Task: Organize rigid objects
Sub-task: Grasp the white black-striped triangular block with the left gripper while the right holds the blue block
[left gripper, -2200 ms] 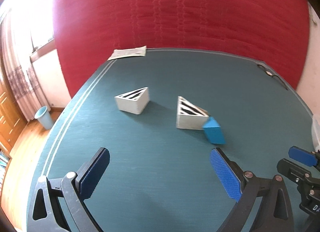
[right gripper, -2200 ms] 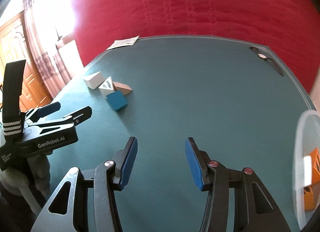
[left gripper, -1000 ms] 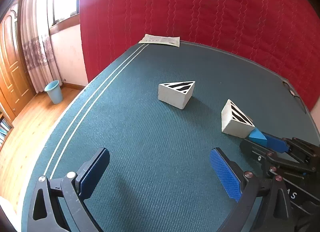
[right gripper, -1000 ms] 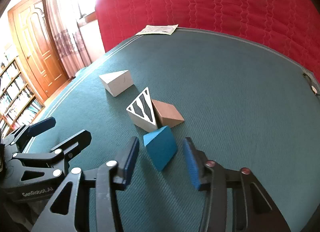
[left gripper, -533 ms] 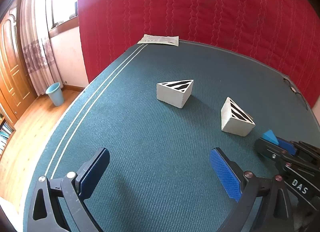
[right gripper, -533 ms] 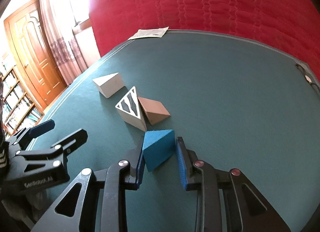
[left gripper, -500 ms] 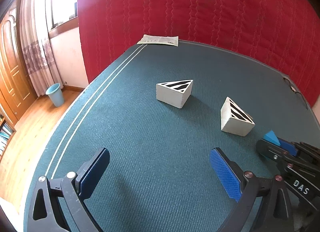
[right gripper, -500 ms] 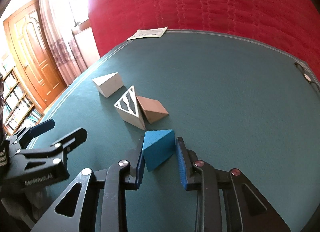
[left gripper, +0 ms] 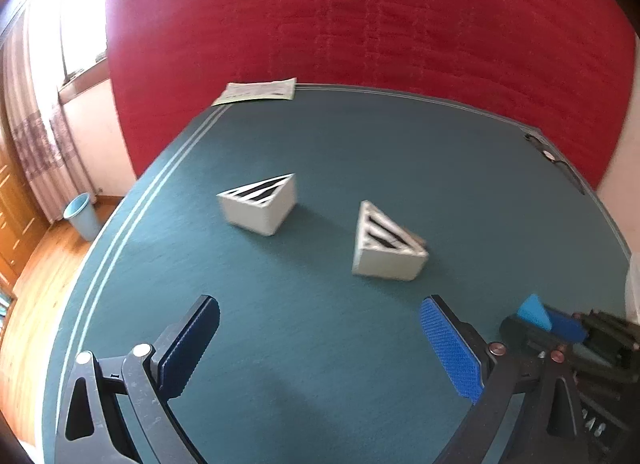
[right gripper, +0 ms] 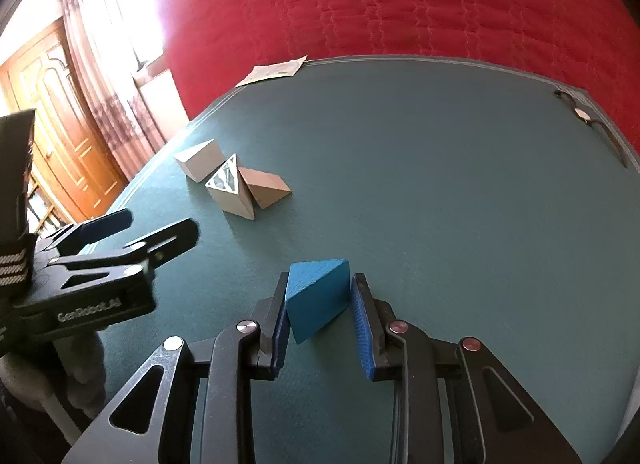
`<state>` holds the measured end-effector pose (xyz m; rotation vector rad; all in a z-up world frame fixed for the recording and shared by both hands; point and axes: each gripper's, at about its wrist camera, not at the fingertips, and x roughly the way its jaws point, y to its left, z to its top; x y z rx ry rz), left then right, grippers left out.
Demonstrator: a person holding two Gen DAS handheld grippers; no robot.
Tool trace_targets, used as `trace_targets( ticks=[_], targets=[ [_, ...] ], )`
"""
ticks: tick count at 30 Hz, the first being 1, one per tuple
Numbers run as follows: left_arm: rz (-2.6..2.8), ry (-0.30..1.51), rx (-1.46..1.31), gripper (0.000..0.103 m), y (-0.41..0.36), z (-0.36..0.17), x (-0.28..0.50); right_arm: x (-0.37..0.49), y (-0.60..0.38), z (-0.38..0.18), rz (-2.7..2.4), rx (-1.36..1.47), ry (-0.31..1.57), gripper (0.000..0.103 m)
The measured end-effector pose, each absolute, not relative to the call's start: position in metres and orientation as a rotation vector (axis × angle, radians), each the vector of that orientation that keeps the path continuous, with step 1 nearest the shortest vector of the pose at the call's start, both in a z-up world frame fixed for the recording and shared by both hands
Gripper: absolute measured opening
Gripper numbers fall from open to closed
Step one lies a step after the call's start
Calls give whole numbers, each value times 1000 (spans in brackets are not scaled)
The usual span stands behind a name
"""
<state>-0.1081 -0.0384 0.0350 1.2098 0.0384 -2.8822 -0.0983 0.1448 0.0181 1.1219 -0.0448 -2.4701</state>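
My right gripper (right gripper: 320, 292) is shut on a blue wedge block (right gripper: 316, 296) and holds it above the green table; the block also shows in the left wrist view (left gripper: 532, 312). My left gripper (left gripper: 320, 340) is open and empty, low over the table. Ahead of it lie two white triangular blocks with black stripes, one at the left (left gripper: 260, 204) and one at the right (left gripper: 384, 244). In the right wrist view they (right gripper: 200, 162) (right gripper: 230, 188) sit beside a brown wedge (right gripper: 266, 188).
A paper sheet (left gripper: 258, 90) lies at the table's far left corner. A dark cable with a small round part (right gripper: 584, 116) lies at the far right edge. A red padded wall stands behind the table. A blue bin (left gripper: 80, 216) stands on the floor at the left.
My right gripper has closed on the blue wedge and lifted it away from the striped block and brown wedge. My left gripper stayed open and shifted its view a little.
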Motion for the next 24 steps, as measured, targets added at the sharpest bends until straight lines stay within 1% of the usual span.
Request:
trace_targets(
  ticks=[8,10,12,13,15,19,21,22,24],
  targets=[
    [-2883,30,1227,102,-23,31,-129,-99,146,17,-2465,1116,-69,29],
    [-2882,24,1225,98,-21,30,-130,-99,147,17,-2463,1115,-77,30],
    [-2883,28,1243,85,-21,28,-133,-98,147,17,-2463,1114,-81,30],
    [-2884,37,1257,82,-21,26,-135,-97,146,17,-2464,1113,-80,30],
    [-2889,51,1278,71,-21,22,-138,-97,145,17,-2463,1112,-78,30],
    [-2907,83,1295,54,-24,21,-138,-97,145,18,-2465,1113,-78,30],
    [-2916,96,1296,40,-25,21,-137,-97,144,18,-2468,1111,-74,30],
    [-2913,98,1293,37,-26,21,-137,-96,143,18,-2469,1111,-73,30],
    [-2918,108,1294,26,-28,22,-135,-96,143,17,-2470,1110,-73,30]
  ],
)
